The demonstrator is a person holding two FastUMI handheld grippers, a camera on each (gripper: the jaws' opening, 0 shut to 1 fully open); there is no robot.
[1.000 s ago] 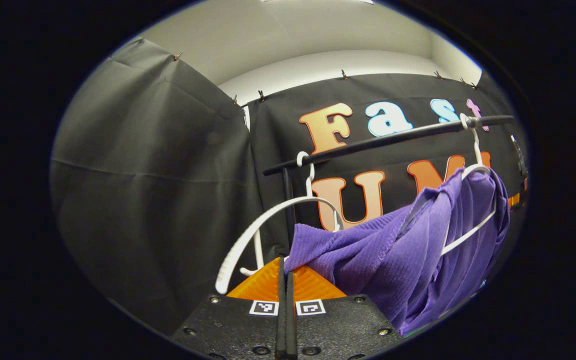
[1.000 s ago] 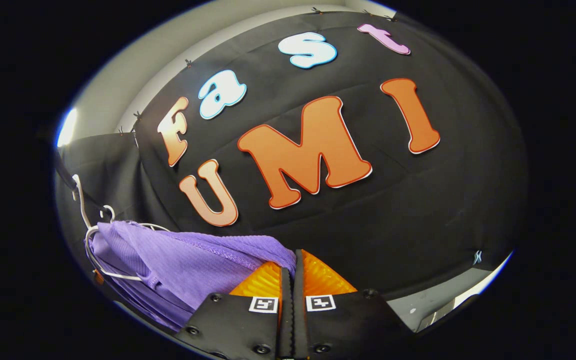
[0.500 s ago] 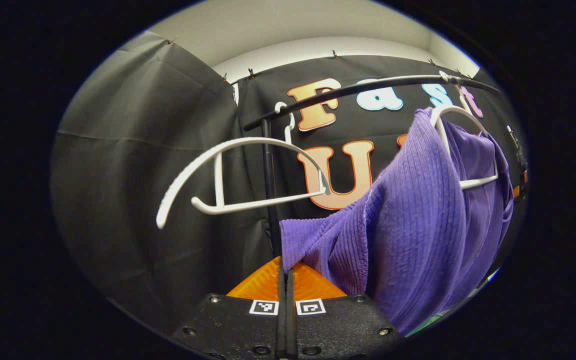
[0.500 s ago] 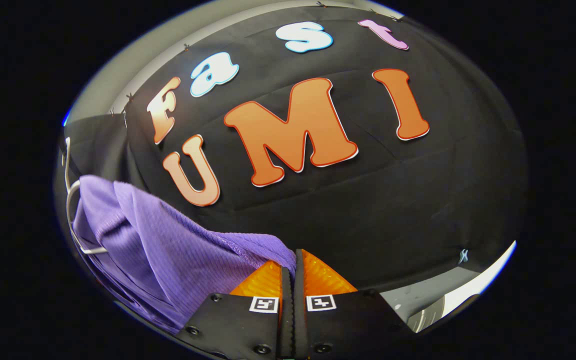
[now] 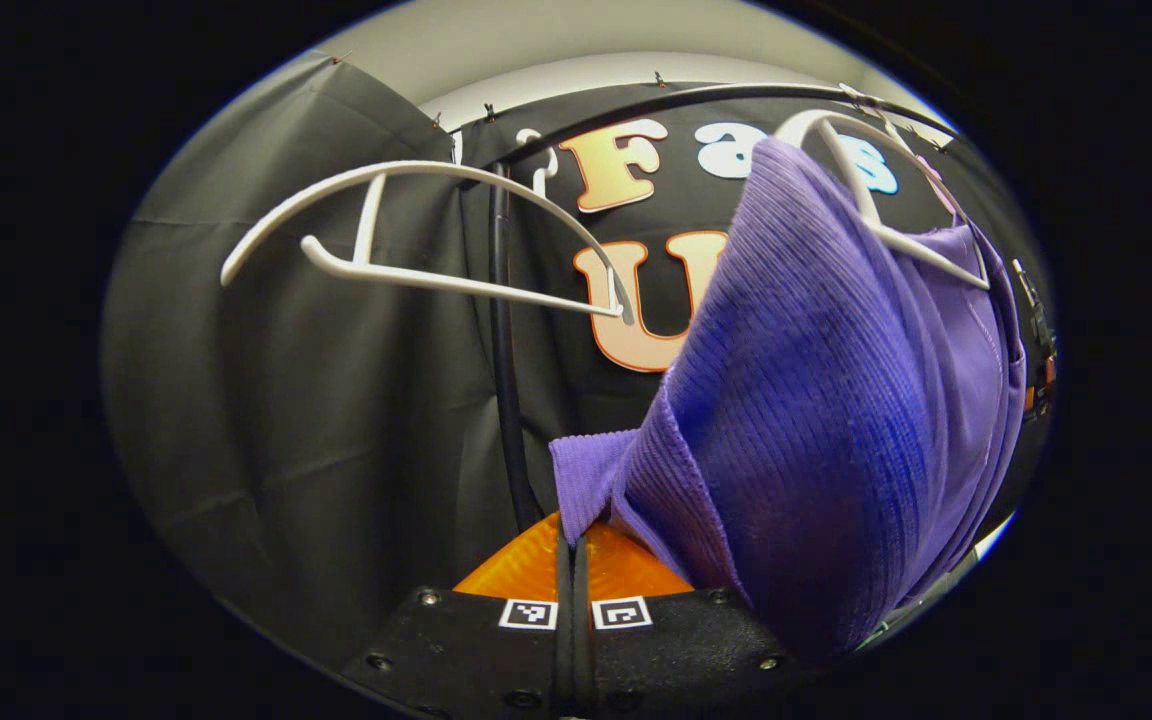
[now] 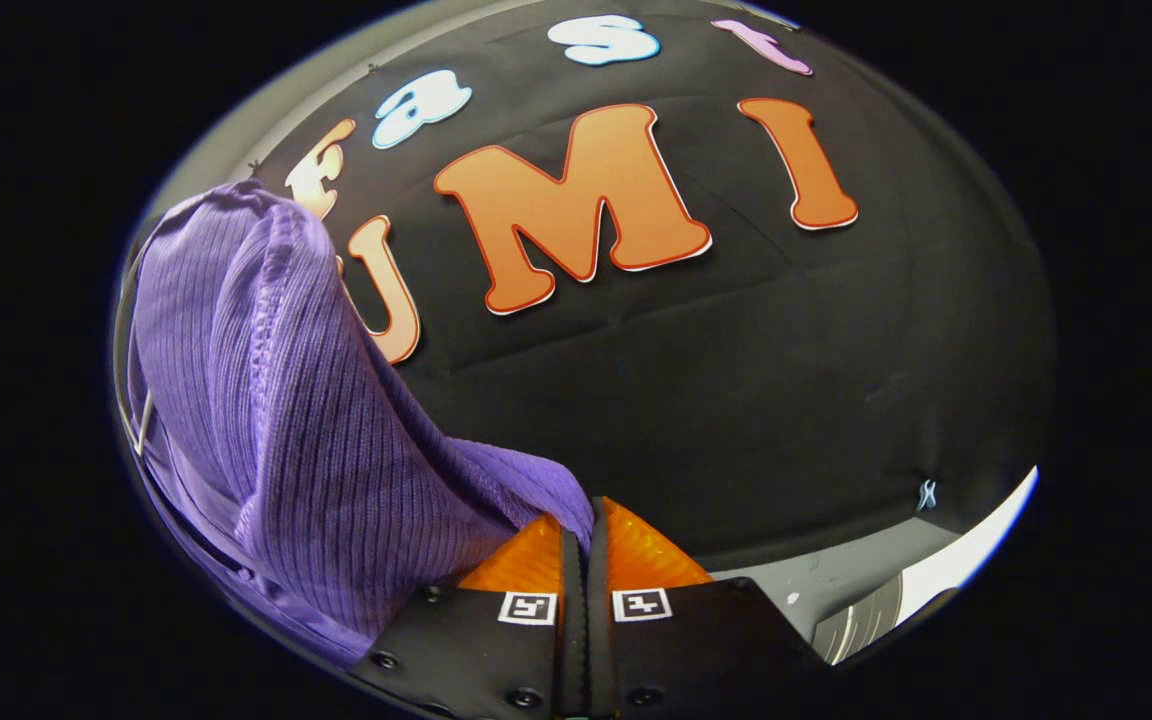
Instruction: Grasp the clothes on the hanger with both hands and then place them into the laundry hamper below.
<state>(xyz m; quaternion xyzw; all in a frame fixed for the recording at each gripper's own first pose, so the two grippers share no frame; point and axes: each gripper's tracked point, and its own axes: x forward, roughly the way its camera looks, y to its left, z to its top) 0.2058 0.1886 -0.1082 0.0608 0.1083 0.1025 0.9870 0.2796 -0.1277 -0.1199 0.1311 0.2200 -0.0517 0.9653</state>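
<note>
left gripper [image 5: 572, 530]: tilted upward, fingers clamped on purple garment [image 5: 826, 420] hem | right gripper [image 6: 584, 520]: tilted upward, fingers clamped on garment edge | garment: draped over white hanger [image 5: 886, 215] at 1 o'clock, on rail [image 5: 676, 100] | empty hanger [image 5: 416, 230]: 11 o'clock

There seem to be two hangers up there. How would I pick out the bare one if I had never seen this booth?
Start at the dark rail running across the top of the left gripper view. Two white hangers hang from it. The empty hanger is the one nearer the upright pole, with nothing on it, while its neighbour carries the purple garment.
</note>
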